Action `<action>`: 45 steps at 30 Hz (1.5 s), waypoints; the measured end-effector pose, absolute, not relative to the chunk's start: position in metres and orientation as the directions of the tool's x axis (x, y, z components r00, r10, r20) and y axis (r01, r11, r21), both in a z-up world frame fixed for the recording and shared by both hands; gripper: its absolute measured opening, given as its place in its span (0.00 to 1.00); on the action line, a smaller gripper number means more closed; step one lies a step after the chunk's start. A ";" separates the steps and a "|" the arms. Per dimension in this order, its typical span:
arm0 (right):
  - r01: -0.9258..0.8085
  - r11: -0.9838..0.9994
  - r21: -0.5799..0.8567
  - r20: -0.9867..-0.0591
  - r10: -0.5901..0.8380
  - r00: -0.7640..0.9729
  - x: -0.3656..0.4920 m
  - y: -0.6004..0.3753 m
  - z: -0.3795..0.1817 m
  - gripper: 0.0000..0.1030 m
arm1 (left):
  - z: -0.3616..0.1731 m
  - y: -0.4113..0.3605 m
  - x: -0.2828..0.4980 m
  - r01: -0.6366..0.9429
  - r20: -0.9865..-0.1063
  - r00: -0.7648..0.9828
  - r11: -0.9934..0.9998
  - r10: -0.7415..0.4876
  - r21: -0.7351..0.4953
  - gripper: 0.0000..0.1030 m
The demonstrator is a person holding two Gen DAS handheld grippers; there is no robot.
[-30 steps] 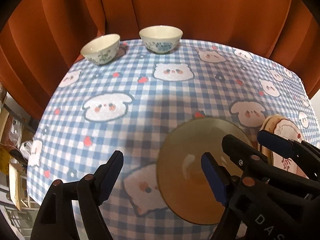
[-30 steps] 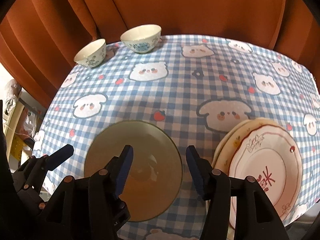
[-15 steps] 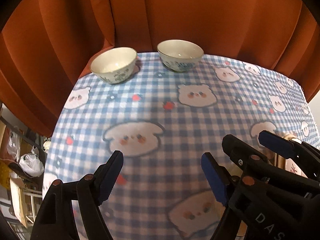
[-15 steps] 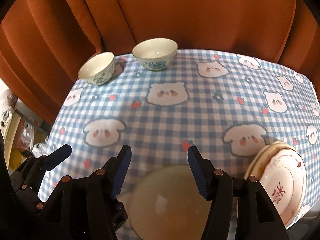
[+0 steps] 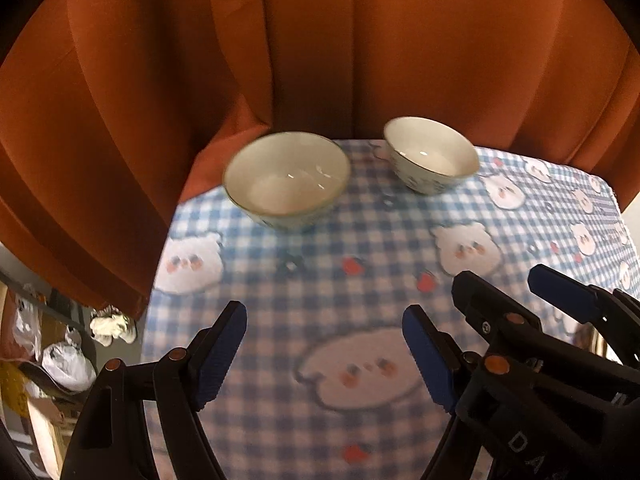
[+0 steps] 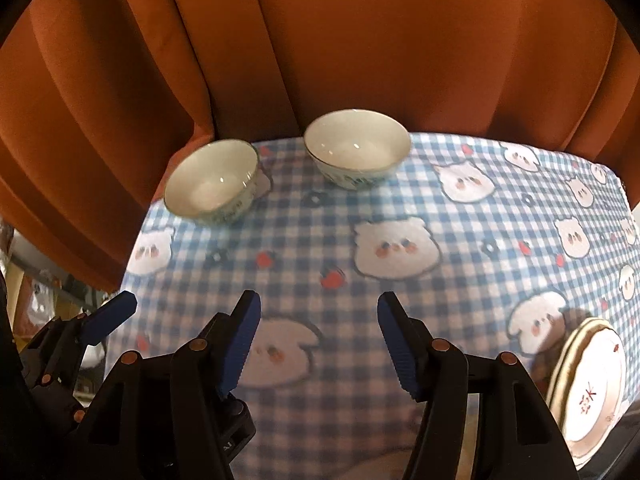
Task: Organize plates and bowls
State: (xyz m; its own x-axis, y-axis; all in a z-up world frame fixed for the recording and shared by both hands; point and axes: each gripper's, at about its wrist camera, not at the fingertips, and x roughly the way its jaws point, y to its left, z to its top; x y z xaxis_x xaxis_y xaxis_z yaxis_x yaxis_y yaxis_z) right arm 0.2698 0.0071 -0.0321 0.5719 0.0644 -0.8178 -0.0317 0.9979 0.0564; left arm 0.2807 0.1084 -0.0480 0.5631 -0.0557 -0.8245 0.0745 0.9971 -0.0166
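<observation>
Two white bowls with blue patterns stand at the far edge of the table: the left bowl (image 5: 286, 180) (image 6: 212, 182) and the right bowl (image 5: 430, 156) (image 6: 356, 146). My left gripper (image 5: 324, 356) is open and empty, short of the left bowl. My right gripper (image 6: 318, 342) is open and empty, short of both bowls; it also shows in the left wrist view (image 5: 520, 304). A stack of plates (image 6: 588, 384), its top plate white with a red mark, lies at the right front.
A blue checked tablecloth with bear faces (image 6: 400, 248) covers the table. An orange curtain (image 5: 320, 60) hangs close behind the bowls. The table's left edge drops to floor clutter (image 5: 60, 360).
Both grippers have moved forward toward the bowls, which now look larger. The olive-brown plate that lay under the grippers has dropped out of view. Both grippers stay open.
</observation>
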 end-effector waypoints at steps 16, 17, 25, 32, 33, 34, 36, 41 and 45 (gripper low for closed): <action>0.020 0.998 0.059 -0.790 0.034 0.613 0.369 0.070 -0.043 0.63 | -0.058 0.154 0.380 0.062 -0.793 0.609 0.997 -0.007 0.039 0.79; 0.028 0.998 0.055 -0.789 0.027 0.614 0.376 0.072 -0.045 0.63 | -0.060 0.155 0.387 0.063 -0.790 0.613 0.997 -0.004 0.044 0.79; 0.076 0.995 0.059 -0.785 -0.001 0.620 0.414 0.077 -0.057 0.63 | -0.076 0.158 0.422 0.068 -0.790 0.613 0.997 -0.012 0.037 0.78; 0.086 0.994 0.061 -0.799 -0.003 0.601 0.435 0.079 -0.077 0.59 | -0.098 0.163 0.443 0.061 -0.807 0.590 0.997 -0.004 0.040 0.74; 0.087 0.994 0.062 -0.801 -0.003 0.599 0.439 0.080 -0.079 0.56 | -0.101 0.163 0.446 0.061 -0.811 0.585 0.998 -0.009 0.034 0.72; 0.087 0.994 0.061 -0.802 -0.003 0.597 0.439 0.081 -0.082 0.53 | -0.104 0.164 0.449 0.063 -0.817 0.576 0.998 -0.018 0.022 0.70; 0.080 0.995 0.064 -0.808 0.004 0.589 0.444 0.083 -0.087 0.48 | -0.110 0.165 0.451 0.062 -0.826 0.563 0.998 -0.033 0.003 0.67; 0.052 0.995 0.084 -0.825 0.040 0.564 0.451 0.084 -0.097 0.25 | -0.116 0.167 0.456 0.057 -0.829 0.558 0.998 -0.017 0.018 0.38; 0.034 0.995 0.094 -0.822 0.059 0.566 0.452 0.086 -0.097 0.18 | -0.118 0.168 0.457 0.049 -0.828 0.561 0.999 -0.008 0.023 0.33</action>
State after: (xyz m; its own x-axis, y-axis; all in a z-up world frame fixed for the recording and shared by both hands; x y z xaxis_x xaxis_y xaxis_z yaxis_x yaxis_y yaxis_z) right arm 0.4519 0.0862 -0.0970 0.5659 0.0588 -0.8224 0.0338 0.9950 0.0943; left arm 0.4573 0.1676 -0.1182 0.5607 -0.0081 -0.8280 0.0489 0.9985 0.0234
